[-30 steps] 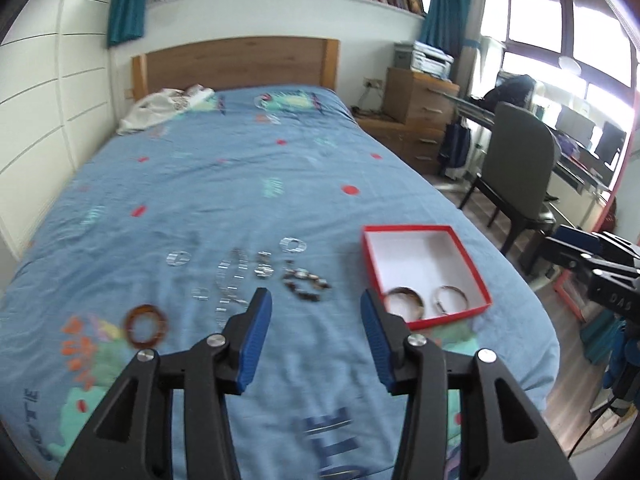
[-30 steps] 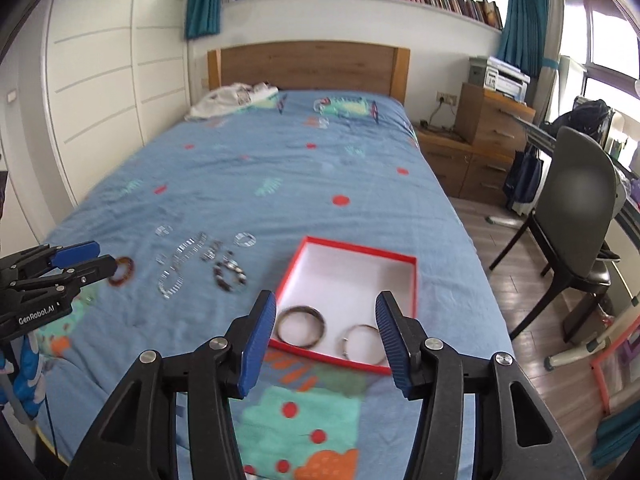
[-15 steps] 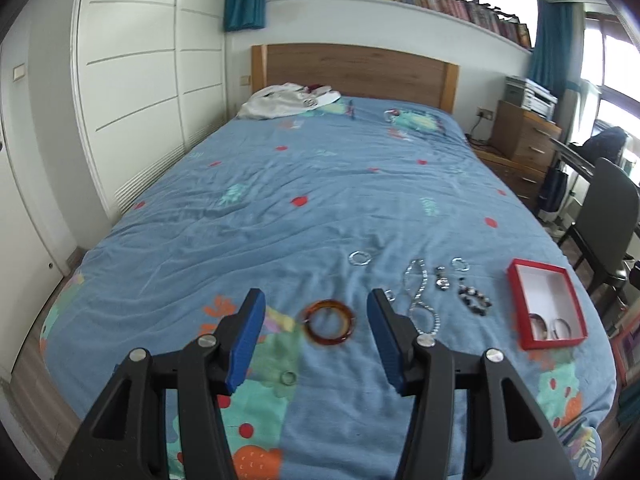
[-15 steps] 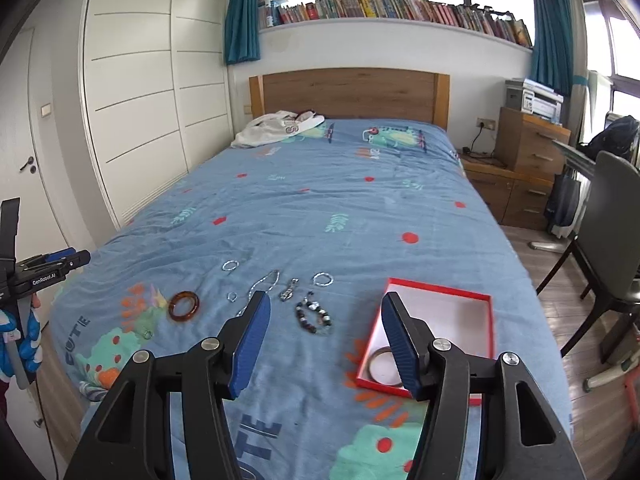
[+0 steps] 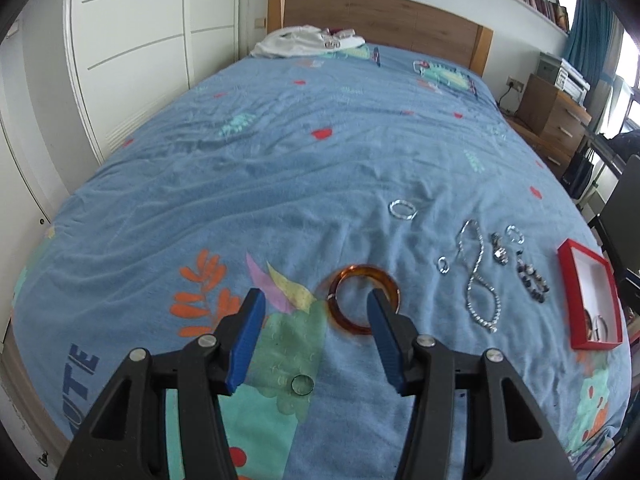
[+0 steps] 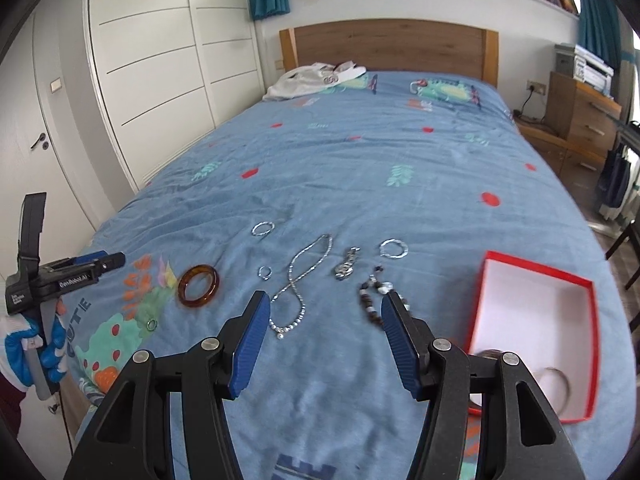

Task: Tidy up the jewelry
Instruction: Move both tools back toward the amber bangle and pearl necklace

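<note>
Left claw point(image 5: 316, 330) open and empty, widened just now, poised over amber bangle point(image 5: 362, 300) at its one o'clock on bed point(image 5: 280, 168), ready to straddle it. Right claw point(image 6: 324, 336) open, empty above necklace point(image 6: 298, 284); red box point(image 6: 536, 320) at three o'clock awaiting pieces.

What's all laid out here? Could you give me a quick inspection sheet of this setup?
Surface: blue patterned bedspread, wrinkled.
Job's things: amber bangle, silver necklace, beaded bracelet, watch, several silver rings and hoops, small ring; red box with bangles inside.
Clutter: white clothing by the headboard.
Grippers: left gripper open, its jaws just widened, over the amber bangle, nothing gripped; right gripper open, empty.
Cables: one plugged into the wall socket.
Surroundings: wardrobe, bookshelf, drawers, chair.
</note>
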